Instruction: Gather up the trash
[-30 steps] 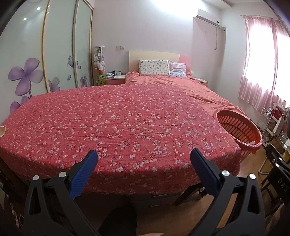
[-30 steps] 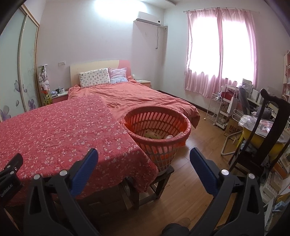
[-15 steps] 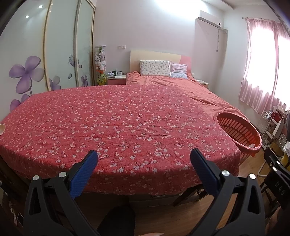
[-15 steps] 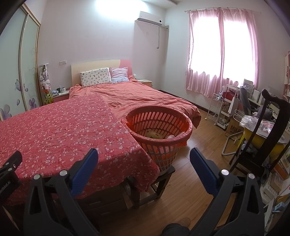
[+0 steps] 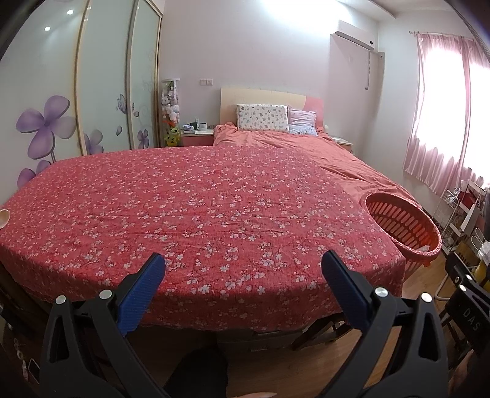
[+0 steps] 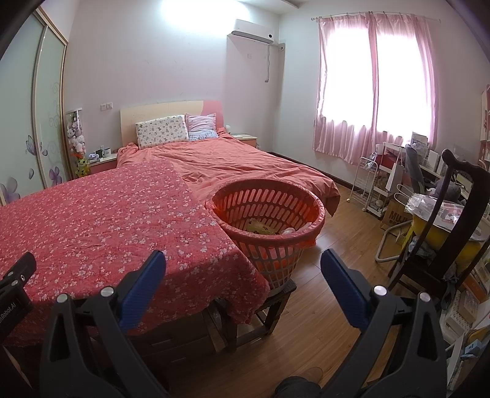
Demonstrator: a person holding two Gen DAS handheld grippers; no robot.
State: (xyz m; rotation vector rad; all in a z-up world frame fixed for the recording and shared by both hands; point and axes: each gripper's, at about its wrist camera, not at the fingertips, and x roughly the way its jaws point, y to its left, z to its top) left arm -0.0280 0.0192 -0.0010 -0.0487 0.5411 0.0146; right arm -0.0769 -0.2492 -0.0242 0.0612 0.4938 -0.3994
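The orange slotted basket (image 6: 266,226) stands on a dark wooden stool (image 6: 269,306) against the floral-covered table (image 6: 101,226), containing trash items (image 6: 260,228). Left gripper (image 5: 243,269) and right gripper (image 6: 243,269): jaws spread wide, holding nothing.

A bed (image 6: 232,165) with an orange duvet runs toward twelve o'clock, two pillows (image 6: 162,131) leaning on its headboard (image 5: 260,98), and a nightstand (image 5: 197,137) with mugs sits at its eleven o'clock. Pink curtains (image 6: 373,85) cover the window at two o'clock, an air conditioner (image 6: 252,30) hangs at twelve, and a dark wooden chair (image 6: 453,226) stands at three o'clock.
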